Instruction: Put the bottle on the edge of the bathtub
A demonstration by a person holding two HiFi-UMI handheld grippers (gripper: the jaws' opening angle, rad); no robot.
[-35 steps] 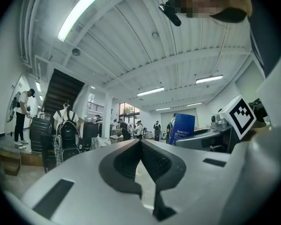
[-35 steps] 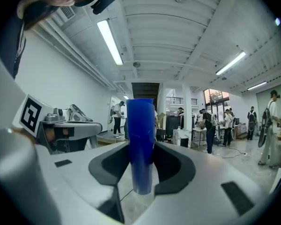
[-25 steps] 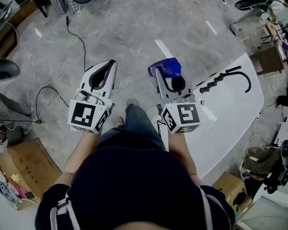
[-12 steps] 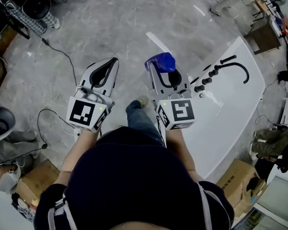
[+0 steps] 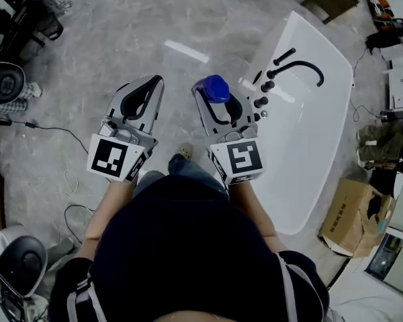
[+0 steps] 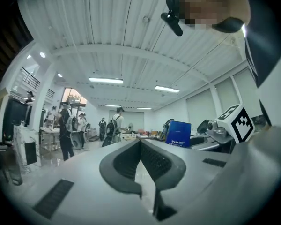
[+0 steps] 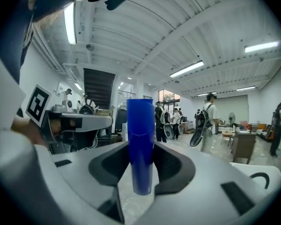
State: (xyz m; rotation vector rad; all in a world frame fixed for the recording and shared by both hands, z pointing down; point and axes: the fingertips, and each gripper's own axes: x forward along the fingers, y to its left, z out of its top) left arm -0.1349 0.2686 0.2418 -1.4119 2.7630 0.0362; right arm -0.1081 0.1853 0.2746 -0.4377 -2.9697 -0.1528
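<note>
White bathtub (image 5: 302, 153) lies to our right. The right claw (image 5: 217, 106) is clenched on the blue bottle (image 5: 215, 87), upright in mid-air and short of the rim. We judge a narrow, slick rim could let it tip or slide into the tub if released off-centre. The left claw (image 5: 148, 89) is closed, empty. Blue box (image 6: 178, 134) has white print — unreadable; no label seen on the bottle.
</note>
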